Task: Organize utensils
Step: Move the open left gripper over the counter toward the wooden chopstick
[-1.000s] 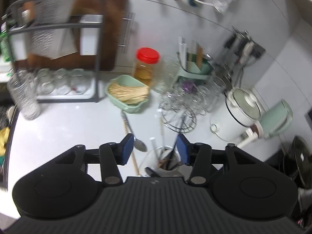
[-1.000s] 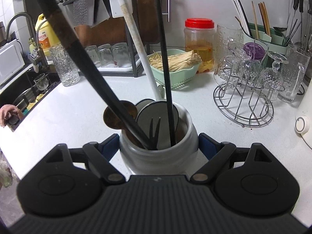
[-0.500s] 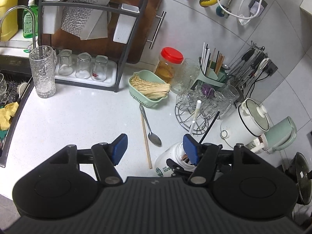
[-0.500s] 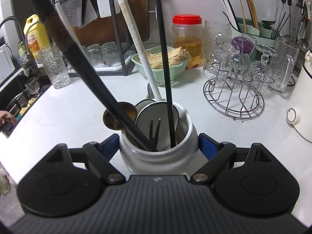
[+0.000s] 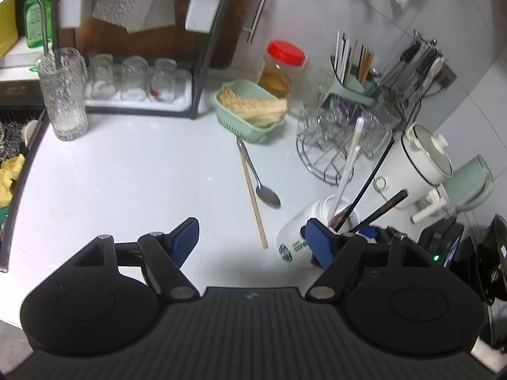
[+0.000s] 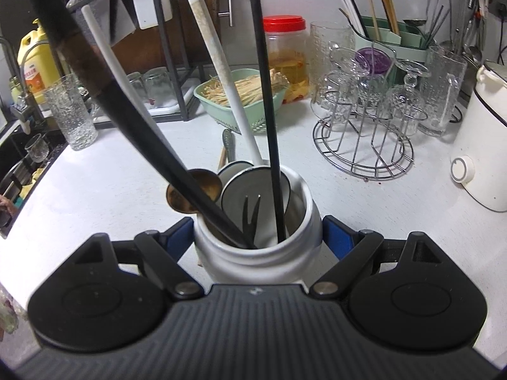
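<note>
Your right tool [image 6: 258,237] clenches the white jar [image 6: 259,253] of utensils on the desk [image 5: 126,174]; your left tool [image 5: 252,237] is released, jaws just widening over nothing, with the spoon [image 5: 258,177] and chopstick [image 5: 252,194] lying ahead

Jar [image 6: 259,253]: glossy white ceramic. Spoon [image 5: 267,194]: shiny metal. Chopstick [image 5: 253,196]: pale matt wood. Counter [image 5: 126,174]: white, faintly speckled. Basket [image 5: 240,120]: green plastic. Glass rack [image 6: 364,158]: chromed wire.
</note>
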The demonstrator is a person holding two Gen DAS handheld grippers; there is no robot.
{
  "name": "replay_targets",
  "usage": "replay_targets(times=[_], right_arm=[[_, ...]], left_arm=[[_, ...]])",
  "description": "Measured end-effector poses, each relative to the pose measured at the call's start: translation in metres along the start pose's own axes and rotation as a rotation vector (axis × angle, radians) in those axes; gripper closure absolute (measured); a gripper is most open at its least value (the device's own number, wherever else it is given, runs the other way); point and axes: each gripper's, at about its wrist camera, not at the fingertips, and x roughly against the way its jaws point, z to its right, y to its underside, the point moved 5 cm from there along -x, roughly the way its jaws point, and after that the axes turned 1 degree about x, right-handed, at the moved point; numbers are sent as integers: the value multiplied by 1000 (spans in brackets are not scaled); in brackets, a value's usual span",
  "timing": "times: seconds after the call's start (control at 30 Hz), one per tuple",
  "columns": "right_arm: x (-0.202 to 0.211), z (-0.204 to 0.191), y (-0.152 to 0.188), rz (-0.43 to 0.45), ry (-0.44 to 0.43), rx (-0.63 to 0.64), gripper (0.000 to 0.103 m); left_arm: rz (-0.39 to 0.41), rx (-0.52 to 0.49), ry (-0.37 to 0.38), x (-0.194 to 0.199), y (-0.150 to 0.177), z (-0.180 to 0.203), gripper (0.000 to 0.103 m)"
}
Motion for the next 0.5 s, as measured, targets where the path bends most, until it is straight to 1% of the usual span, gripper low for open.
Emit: replay_targets(times=[0.13, 0.3, 0.4, 0.5], right_arm=[[5, 7, 3, -3, 25, -19, 14], [12, 22, 9, -6, 46, -35, 14], [15, 28, 11, -10, 52, -41, 14], [16, 31, 11, -16, 48, -37, 14]], left_arm=[[-35, -23, 25, -19, 6, 2, 25], [-69, -5, 42, -50, 11, 5, 25], [-84, -13, 58, -71, 13, 12, 25], [-93, -21, 49, -95, 15, 19, 26]])
